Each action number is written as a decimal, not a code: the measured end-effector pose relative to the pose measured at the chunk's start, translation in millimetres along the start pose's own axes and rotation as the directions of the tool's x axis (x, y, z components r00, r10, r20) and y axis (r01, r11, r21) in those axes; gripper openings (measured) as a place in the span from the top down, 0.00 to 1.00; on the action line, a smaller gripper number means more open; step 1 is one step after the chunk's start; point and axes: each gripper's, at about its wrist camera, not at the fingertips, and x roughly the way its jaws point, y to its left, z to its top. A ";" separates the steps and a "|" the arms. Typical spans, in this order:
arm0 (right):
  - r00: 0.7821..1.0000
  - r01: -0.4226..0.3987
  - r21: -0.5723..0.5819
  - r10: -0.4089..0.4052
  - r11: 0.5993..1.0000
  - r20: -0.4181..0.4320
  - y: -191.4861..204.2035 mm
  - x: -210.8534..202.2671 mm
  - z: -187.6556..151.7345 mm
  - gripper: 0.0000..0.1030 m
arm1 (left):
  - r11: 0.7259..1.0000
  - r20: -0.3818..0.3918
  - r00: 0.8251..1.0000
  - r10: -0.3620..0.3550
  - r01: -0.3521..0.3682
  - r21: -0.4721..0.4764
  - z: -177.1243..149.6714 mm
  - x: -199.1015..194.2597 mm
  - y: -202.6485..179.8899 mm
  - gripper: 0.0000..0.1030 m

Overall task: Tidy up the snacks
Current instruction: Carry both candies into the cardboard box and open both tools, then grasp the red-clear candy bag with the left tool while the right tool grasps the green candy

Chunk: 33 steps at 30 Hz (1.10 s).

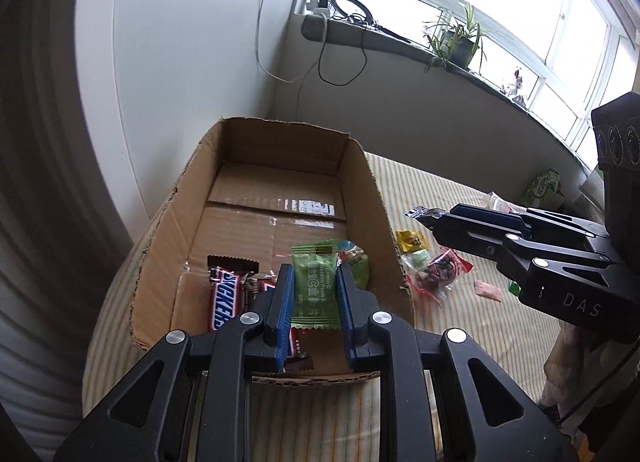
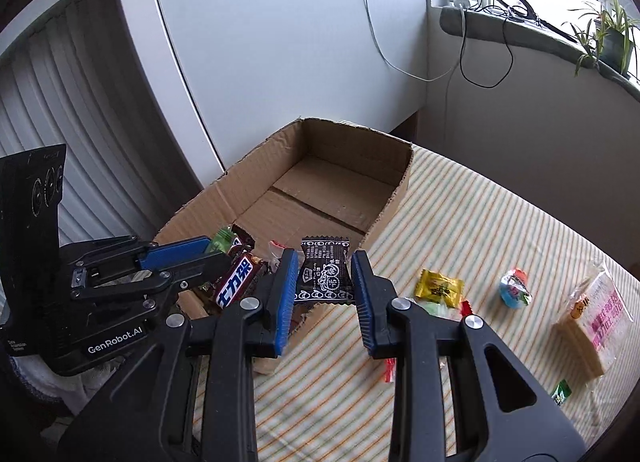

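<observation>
I'm pinching a green candy in my left gripper over the near end of the box, where Snickers bars are lying. My right gripper is clamping a black candy above the box's near corner; loose snacks are sitting on the striped cloth beside it.

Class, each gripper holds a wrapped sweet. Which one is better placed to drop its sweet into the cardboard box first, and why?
Left. The left gripper already holds its green sweet over the cardboard box interior. The right gripper holds its black sweet near the box's edge, partly over the striped cloth.
</observation>
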 end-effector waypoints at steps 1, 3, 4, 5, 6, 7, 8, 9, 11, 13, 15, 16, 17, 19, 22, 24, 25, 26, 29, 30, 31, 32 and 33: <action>1.000 -0.002 -0.006 0.002 1.000 -0.003 2.2 3.5 0.9 0.72 | 1.000 -0.001 1.000 0.002 -0.002 -0.002 -0.4 0.2 3.3 0.81; 1.000 -0.004 -0.015 0.004 1.000 -0.010 6.6 10.5 3.7 0.72 | 1.000 0.000 1.000 0.007 -0.007 -0.009 -0.8 0.1 8.3 0.81; 1.000 -0.003 -0.016 0.003 1.000 -0.010 7.9 12.0 4.3 0.72 | 1.000 -0.001 1.000 0.009 -0.009 -0.014 -0.6 -0.3 11.6 0.81; 1.000 -0.004 -0.017 0.003 1.000 -0.007 9.4 13.6 5.0 0.72 | 1.000 -0.002 1.000 0.011 -0.011 -0.019 -0.7 0.1 14.0 0.81; 1.000 -0.005 -0.017 0.004 1.000 -0.007 9.6 14.3 5.4 0.72 | 1.000 -0.002 1.000 0.012 -0.012 -0.023 -0.7 0.1 16.3 0.81; 1.000 -0.006 -0.017 0.006 1.000 -0.009 10.5 15.6 5.9 0.72 | 1.000 -0.003 1.000 0.013 -0.013 -0.026 -0.7 0.3 18.2 0.81; 1.000 -0.007 -0.017 0.007 1.000 -0.012 11.1 15.9 6.5 0.68 | 0.999 -0.005 1.000 0.015 -0.016 -0.028 -0.7 -0.1 19.5 0.80; 1.000 -0.006 -0.015 0.006 1.000 -0.009 11.1 15.7 6.5 0.58 | 0.999 -0.003 1.000 0.017 -0.017 -0.033 -0.6 -0.4 21.1 0.80; 1.000 0.002 -0.013 -0.002 1.000 0.005 10.1 11.9 5.8 0.44 | 0.999 0.000 1.000 0.020 -0.020 -0.041 -0.1 -0.6 22.9 0.79; 1.000 0.010 -0.016 -0.010 1.000 0.013 8.4 7.2 4.4 0.42 | 0.999 0.002 1.000 0.021 -0.020 -0.048 -0.5 -1.8 23.7 0.75; 1.000 0.015 -0.014 -0.014 1.000 0.012 5.1 2.7 2.6 0.38 | 0.998 0.005 1.000 0.021 -0.020 -0.053 -1.1 -3.7 23.1 0.71; 1.000 0.018 -0.012 -0.018 1.000 0.015 3.0 -0.1 1.0 0.36 | 0.998 0.006 1.000 0.020 -0.020 -0.054 -1.0 -4.0 22.9 0.71; 1.000 0.022 -0.008 -0.022 1.000 0.018 -0.1 -3.7 -1.1 0.34 | 0.998 0.007 1.000 0.019 -0.019 -0.055 -0.7 -4.4 22.0 0.71; 0.999 0.030 0.002 -0.030 1.000 0.022 -7.9 -11.8 -6.1 0.33 | 0.998 0.010 1.000 0.012 -0.012 -0.055 -0.3 -5.9 19.4 0.71; 0.998 0.052 0.020 -0.053 0.998 0.021 -23.9 -24.7 -16.0 0.33 | 0.999 0.016 1.000 0.001 -0.001 -0.040 -1.3 -9.5 9.9 0.71; 0.998 0.063 0.039 -0.064 0.997 0.014 -37.3 -34.9 -24.0 0.33 | 1.000 0.017 1.000 -0.009 0.010 -0.026 -1.5 -11.1 1.1 0.71; 0.998 0.064 0.051 -0.065 0.997 0.009 -44.5 -39.7 -28.2 0.33 | 1.000 0.018 1.000 -0.015 0.015 -0.018 -1.4 -11.4 -3.9 0.71; 0.997 0.073 0.064 -0.073 0.995 0.006 -52.1 -44.9 -32.8 0.33 | 1.000 0.018 1.000 -0.021 0.021 -0.011 -1.7 -11.8 -9.3 0.71; 0.993 0.116 0.107 -0.116 0.987 -0.007 -76.4 -61.0 -48.0 0.33 | 0.999 0.012 0.999 -0.045 0.045 0.008 -2.7 -8.7 -26.2 0.71; 0.991 0.133 0.123 -0.132 0.983 -0.015 -85.1 -66.0 -53.5 0.33 | 0.998 0.007 0.998 -0.055 0.055 0.015 -3.7 -7.2 -32.7 0.71; 0.989 0.147 0.139 -0.145 0.979 -0.024 -94.3 -71.1 -59.3 0.33 | 0.998 0.002 0.998 -0.066 0.066 0.024 -4.6 -5.4 -39.1 0.71; 0.987 0.160 0.155 -0.157 0.975 -0.033 -103.2 -75.3 -65.2 0.33 | 0.997 -0.005 0.997 -0.075 0.076 0.033 -6.3 -3.6 -46.2 0.71; 0.985 0.174 0.170 -0.169 0.970 -0.044 -112.6 -79.6 -72.6 0.33 | 0.995 -0.014 0.996 -0.085 0.086 0.045 -8.0 -1.1 -53.7 0.71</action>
